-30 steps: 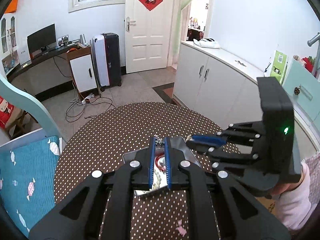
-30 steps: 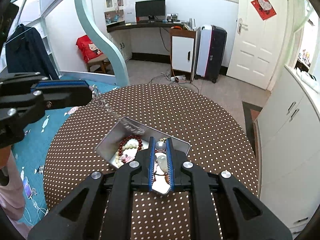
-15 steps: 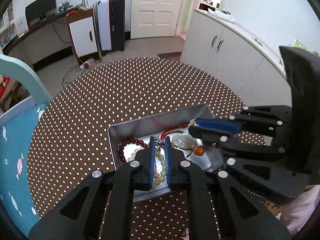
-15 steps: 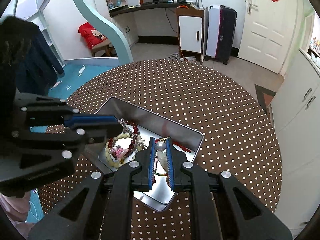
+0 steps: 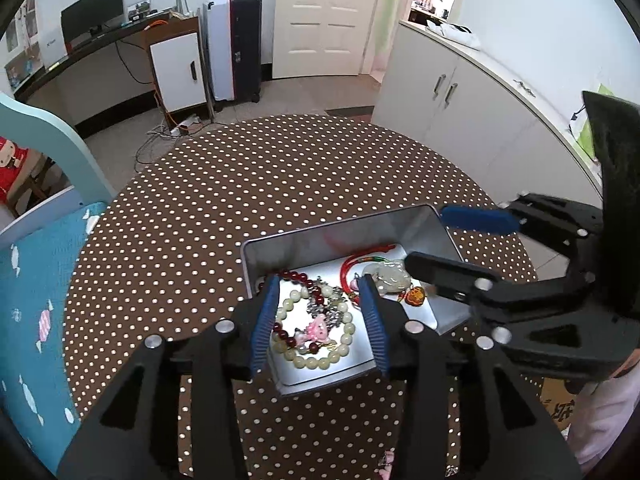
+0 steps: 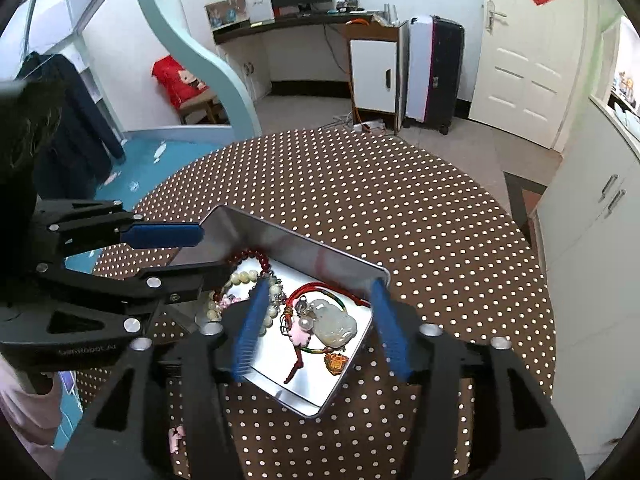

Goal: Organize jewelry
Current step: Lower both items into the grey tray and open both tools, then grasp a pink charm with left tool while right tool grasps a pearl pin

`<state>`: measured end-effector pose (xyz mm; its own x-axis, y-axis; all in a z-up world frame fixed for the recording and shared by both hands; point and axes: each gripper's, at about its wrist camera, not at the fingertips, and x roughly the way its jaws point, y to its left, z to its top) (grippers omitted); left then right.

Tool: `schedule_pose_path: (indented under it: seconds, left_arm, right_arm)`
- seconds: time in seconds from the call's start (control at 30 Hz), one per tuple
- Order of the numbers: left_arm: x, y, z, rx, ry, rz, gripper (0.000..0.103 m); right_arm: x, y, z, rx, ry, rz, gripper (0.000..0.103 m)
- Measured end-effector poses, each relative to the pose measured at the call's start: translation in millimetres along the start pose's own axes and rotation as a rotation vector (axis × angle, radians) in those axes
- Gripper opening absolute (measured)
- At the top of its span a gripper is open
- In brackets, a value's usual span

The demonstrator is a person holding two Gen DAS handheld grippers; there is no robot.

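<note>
- A shiny metal tray (image 5: 416, 224) sits on a round table with a brown cloth full of white dots (image 5: 224, 200).
- The jewelry is all inside the tray.
- On one side lies a bracelet of pale round beads (image 5: 320, 356). It touches a bracelet of dark red beads (image 5: 298, 276). A small pink charm (image 5: 318, 330) and a silvery chain (image 5: 326, 310) lie on top of them.
- On the other side lies a pale stone pendant (image 6: 334, 324) on a red cord (image 6: 316, 288). A small orange charm (image 6: 335, 362) is just beside it, near the tray's edge.
- The left gripper (image 5: 320, 320) hangs over the bead bracelets. Its blue jaws are spreading apart and pinch nothing.
- The right gripper (image 6: 318, 326) hangs over the stone pendant. Its jaws are spreading apart too. The pendant shows in the gap between them, but the pads do not press on it.
- The two grippers are close, side by side over the tray.
</note>
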<state>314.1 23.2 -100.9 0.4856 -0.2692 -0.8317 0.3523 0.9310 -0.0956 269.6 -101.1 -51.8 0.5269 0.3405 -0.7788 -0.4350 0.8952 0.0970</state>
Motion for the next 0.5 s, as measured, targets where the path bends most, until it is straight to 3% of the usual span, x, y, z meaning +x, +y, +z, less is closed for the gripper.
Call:
schedule_pose_path:
  seconds: [0.17, 0.5]
  left_arm:
    - [-10, -3, -6, -0.005, -0.004, 0.005, 0.045]
    - [-43, -20, -21, 0.005, -0.048, 0.021, 0.057]
  right_arm:
    - [-11, -1, -4, 0.002, -0.012, -0.009, 0.061]
    - [-45, 1, -22, 0.025, -0.063, -0.083, 0.079]
